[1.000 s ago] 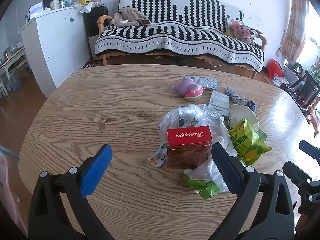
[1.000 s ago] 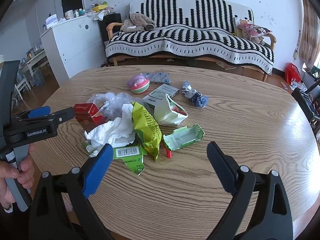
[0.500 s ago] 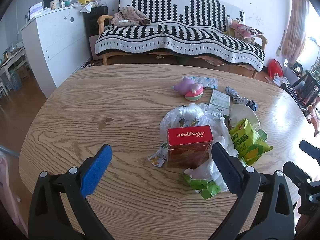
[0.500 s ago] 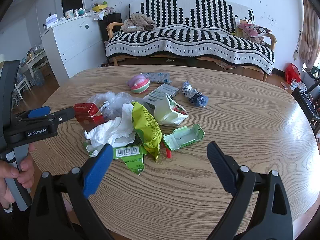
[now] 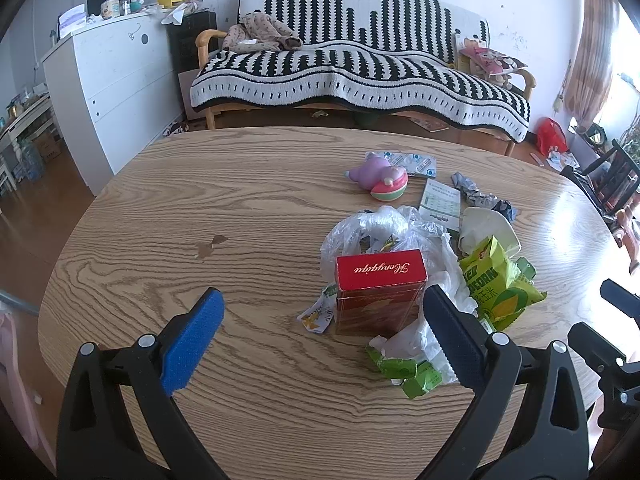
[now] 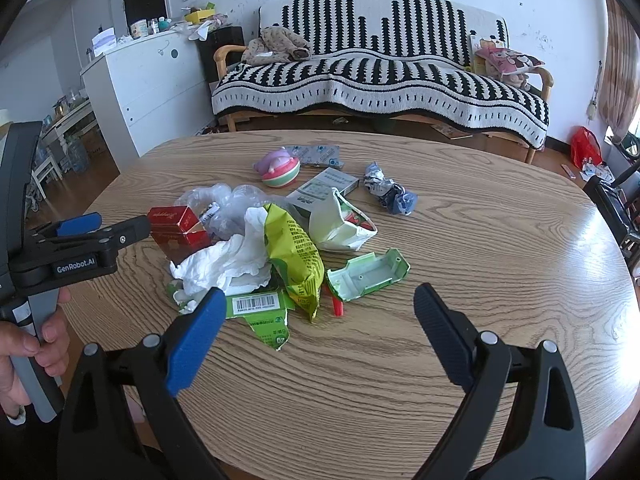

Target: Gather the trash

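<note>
Both my grippers, left [image 5: 320, 340] and right [image 6: 316, 328], hang with fingers spread, holding nothing. The trash pile [image 6: 280, 248] sits mid-table [image 5: 160, 220]; grabbing the red box [image 5: 379, 292] might snag loose plastic and scatter wrappers.

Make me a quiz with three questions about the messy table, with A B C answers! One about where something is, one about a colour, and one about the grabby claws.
1. Where is the round pink-and-green toy?
A. On the sofa
B. On the table, beyond the trash pile
C. On the floor

2. What colour is the box near the left gripper?
A. Red
B. Blue
C. White

3. How are the two grippers?
A. Both open and empty
B. Both shut on trash
C. One open, one shut

Answers:
1 B: the toy sits on the wooden table, farther off than the pile.
2 A: its top and sides are red.
3 A: the left gripper and right gripper both have fingers spread wide, holding nothing.
</note>
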Available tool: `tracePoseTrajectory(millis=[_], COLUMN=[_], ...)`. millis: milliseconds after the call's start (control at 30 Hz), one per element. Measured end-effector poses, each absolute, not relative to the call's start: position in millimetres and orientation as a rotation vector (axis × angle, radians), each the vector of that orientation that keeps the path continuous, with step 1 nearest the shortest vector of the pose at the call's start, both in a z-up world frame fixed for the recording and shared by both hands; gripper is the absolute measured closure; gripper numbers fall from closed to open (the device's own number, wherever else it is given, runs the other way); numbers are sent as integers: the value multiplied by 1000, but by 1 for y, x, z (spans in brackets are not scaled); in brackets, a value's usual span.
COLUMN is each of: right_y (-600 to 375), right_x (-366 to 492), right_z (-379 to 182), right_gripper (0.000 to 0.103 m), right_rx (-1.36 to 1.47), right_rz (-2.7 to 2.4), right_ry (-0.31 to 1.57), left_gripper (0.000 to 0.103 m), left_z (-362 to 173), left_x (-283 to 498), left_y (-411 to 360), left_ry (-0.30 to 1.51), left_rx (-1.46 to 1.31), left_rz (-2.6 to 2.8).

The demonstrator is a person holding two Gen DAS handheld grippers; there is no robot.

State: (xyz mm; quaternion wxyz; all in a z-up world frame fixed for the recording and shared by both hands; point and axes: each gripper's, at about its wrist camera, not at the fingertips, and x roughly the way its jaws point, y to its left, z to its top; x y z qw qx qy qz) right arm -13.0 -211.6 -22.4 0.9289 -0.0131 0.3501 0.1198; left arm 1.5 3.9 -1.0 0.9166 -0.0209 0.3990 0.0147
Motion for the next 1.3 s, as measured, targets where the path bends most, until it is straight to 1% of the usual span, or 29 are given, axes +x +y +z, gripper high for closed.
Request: tracePoseTrajectory(millis=[867, 1200, 1300], right_y=[-210, -197, -194], right_x=[-13, 13, 27], right_z=[-23, -46, -56], right_gripper=[12, 12, 15], right_rx=[-29, -53, -52], right_rz=[250, 259, 251], right_ry=[724, 765, 776], left_gripper=[6, 6, 6], left_z=[-3, -16, -22], left_x=[1, 9, 17], left_y=[5, -8, -16], left_ry=[824, 858, 874], left_rx=[-49, -18, -9], left_rz=[33, -2, 0])
